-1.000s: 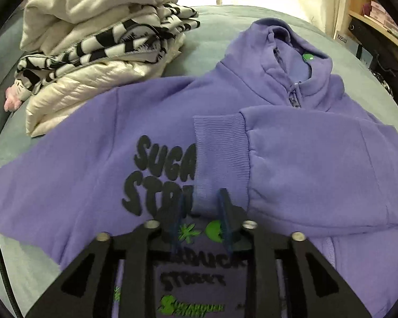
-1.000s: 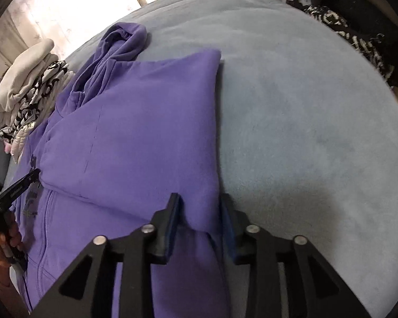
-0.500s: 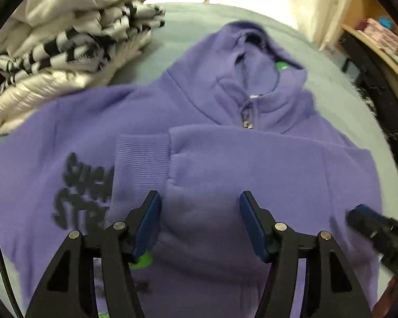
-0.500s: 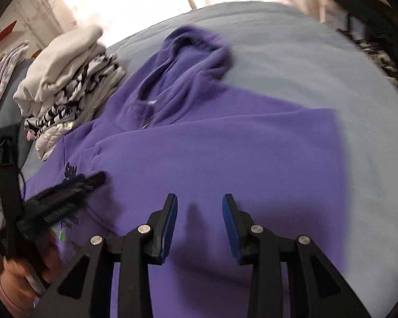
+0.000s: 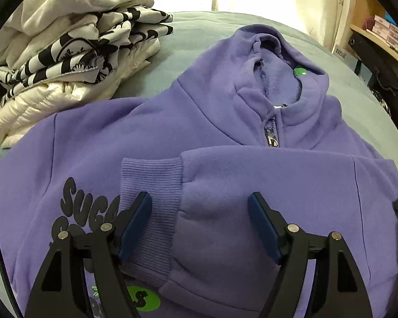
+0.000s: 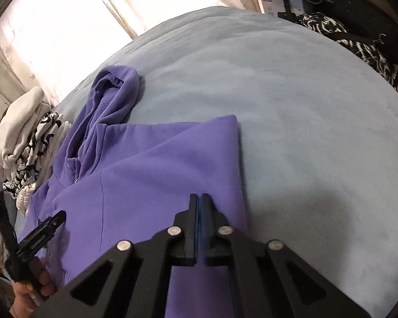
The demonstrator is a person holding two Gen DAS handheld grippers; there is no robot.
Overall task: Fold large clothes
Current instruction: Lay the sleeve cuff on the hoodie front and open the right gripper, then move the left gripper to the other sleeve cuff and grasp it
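Bright window [image 6: 53, 34] glare washes out the curtains (perhaps overexposed); fisheye edges bend and darken, slight blur.

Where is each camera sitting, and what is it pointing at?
Left wrist view: sits on the left tool, open, looking across the purple hoodie toward the clothes pile; the other tool's tip peeks in at the right edge.
Right wrist view: sits on the right tool, shut with nothing between its fingers, over the hoodie's folded side, facing the blue blanket; the person's left hand shows.
Both views share the hoodie and the pile.
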